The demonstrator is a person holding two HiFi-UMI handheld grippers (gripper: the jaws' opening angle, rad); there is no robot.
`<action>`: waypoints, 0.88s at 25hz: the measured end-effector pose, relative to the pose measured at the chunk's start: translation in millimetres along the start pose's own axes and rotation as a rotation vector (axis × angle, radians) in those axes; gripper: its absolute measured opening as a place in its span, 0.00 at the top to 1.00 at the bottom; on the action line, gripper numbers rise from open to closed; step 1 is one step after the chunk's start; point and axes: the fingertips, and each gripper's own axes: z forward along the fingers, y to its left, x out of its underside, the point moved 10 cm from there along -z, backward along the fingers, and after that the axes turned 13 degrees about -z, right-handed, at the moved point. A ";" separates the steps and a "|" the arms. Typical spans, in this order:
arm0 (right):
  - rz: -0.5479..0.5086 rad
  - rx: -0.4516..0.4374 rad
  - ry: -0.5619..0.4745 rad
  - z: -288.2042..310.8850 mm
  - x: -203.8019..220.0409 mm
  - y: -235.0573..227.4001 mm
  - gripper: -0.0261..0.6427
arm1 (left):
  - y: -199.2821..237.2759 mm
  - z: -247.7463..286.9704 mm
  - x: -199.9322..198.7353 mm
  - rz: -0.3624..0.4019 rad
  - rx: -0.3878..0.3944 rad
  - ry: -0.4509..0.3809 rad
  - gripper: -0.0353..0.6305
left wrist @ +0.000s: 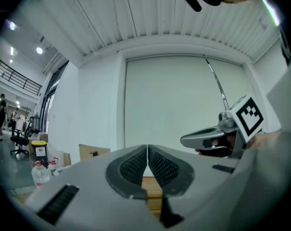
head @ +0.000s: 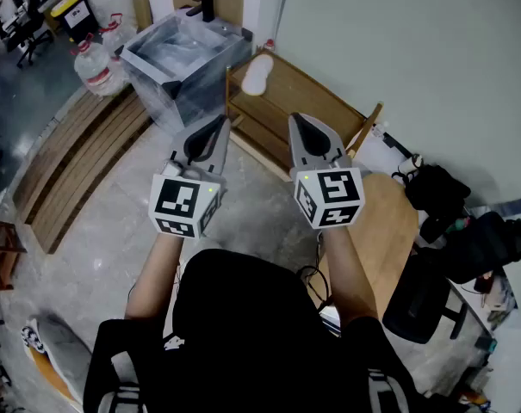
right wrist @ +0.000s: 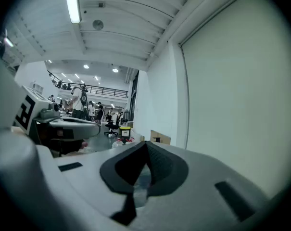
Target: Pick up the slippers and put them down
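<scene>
A pale white slipper-like thing (head: pixel 257 74) lies on top of a low wooden rack (head: pixel 305 93) against the wall; it is too blurred to tell more. My left gripper (head: pixel 218 125) and right gripper (head: pixel 298 120) are held side by side, level, in the air short of the rack, well apart from the white thing. Both are shut with nothing between the jaws. In the left gripper view the ribbed pads (left wrist: pixel 135 166) meet at the left gripper (left wrist: pixel 147 150), with rack wood (left wrist: pixel 153 186) below. The right gripper (right wrist: pixel 146 146) also shows its pads closed together.
A clear plastic bin (head: pixel 184 54) stands left of the rack, with water bottles (head: pixel 92 63) beyond it. Wooden slats (head: pixel 79 157) lie on the floor at left. A round wooden table (head: pixel 387 231), black bags (head: pixel 437 192) and a chair (head: pixel 419 299) crowd the right.
</scene>
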 end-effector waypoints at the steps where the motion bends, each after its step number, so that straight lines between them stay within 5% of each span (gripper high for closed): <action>1: 0.003 -0.004 0.003 -0.1 1.5 -0.8 0.96 | -0.1 0.3 0.5 -0.001 -0.003 0.001 0.94; 22: 0.024 -0.026 0.041 21.4 24.5 -16.6 0.96 | 12.5 26.7 13.2 -0.023 -0.012 0.042 0.94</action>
